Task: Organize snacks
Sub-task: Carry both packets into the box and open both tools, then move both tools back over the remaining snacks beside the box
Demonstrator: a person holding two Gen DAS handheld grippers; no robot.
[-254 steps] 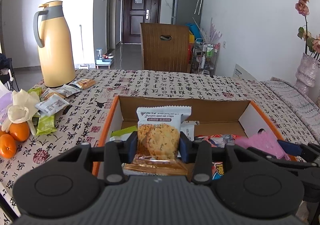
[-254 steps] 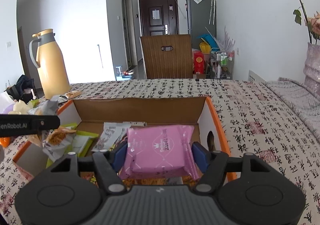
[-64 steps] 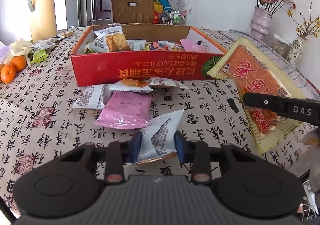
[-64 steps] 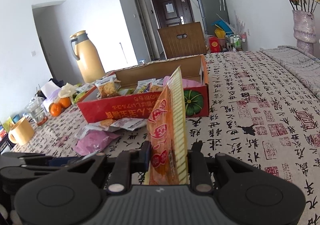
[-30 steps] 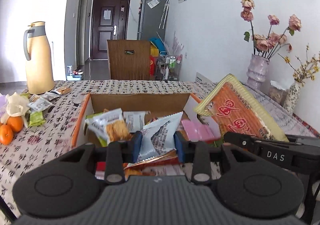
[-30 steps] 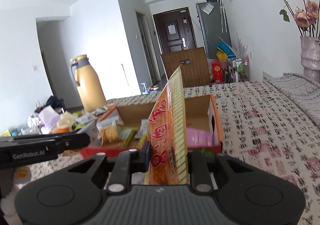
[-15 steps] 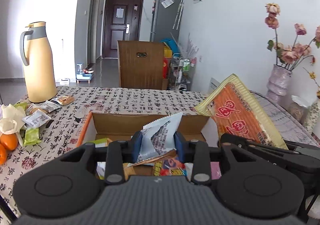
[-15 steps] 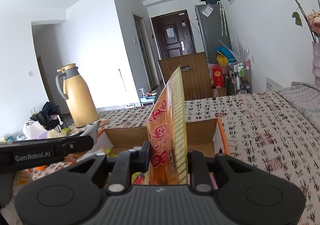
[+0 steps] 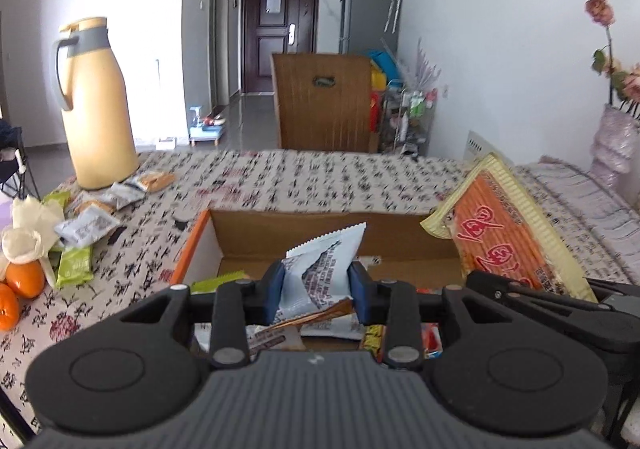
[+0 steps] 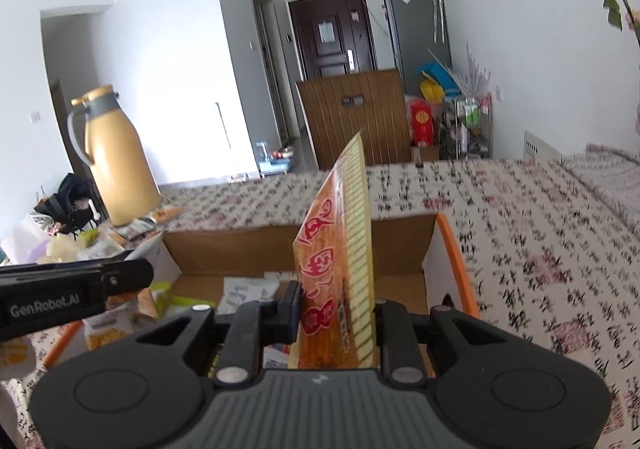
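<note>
Snack packets held over open carton

Left tongs [image 9: 316, 291] clamped on white packet [image 9: 322, 273]; right tongs [image 10: 338, 311] clamped on upright orange packet [image 10: 336, 269]. Both above cardboard carton [image 9: 320, 227] of snacks on patterned desk [image 9: 304, 177]; yellow jug [image 9: 96, 105] far left.

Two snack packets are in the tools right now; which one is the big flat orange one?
The orange packet with red characters, clamped on edge in the right tool. The left tool grips a smaller white packet with dark print over the cardboard box.

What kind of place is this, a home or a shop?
Most likely a home: a dining table with a printed cloth, a front door with a fridge beside it, and a thermos jug.
</note>
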